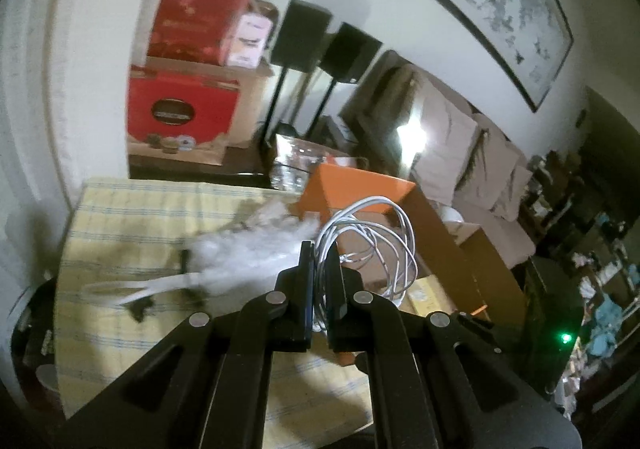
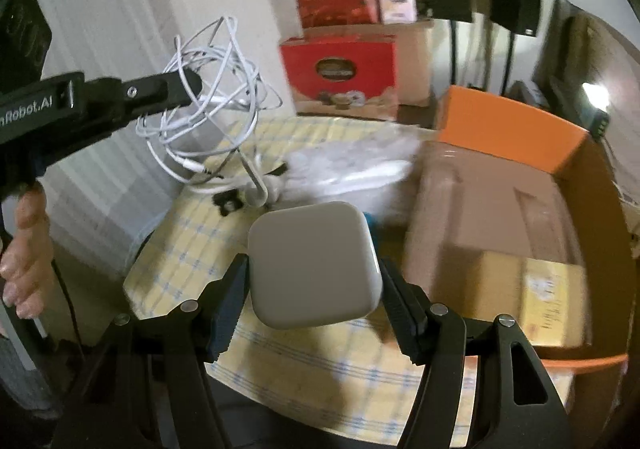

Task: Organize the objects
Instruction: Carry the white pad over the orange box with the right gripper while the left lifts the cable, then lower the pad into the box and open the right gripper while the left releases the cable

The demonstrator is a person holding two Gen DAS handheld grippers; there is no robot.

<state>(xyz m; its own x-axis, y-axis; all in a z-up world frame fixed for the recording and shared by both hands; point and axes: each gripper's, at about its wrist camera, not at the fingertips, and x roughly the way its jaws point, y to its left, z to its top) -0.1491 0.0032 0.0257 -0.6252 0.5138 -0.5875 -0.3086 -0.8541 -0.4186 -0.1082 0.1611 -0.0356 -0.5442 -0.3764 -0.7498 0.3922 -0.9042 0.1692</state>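
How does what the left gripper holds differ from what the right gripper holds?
The white cable is a loose tangle of thin loops; the white charger block is one solid, rounded square. The left gripper has its jaws nearly together on the cable strands; the right gripper has its jaws spread wide across the block. Both are white and held above the checked tablecloth.

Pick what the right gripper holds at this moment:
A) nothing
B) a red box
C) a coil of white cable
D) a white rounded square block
D: in the right wrist view the right gripper has its pads pressed on both sides of the white block, lifted above the checked cloth; the white cable is pinched in the left gripper instead.
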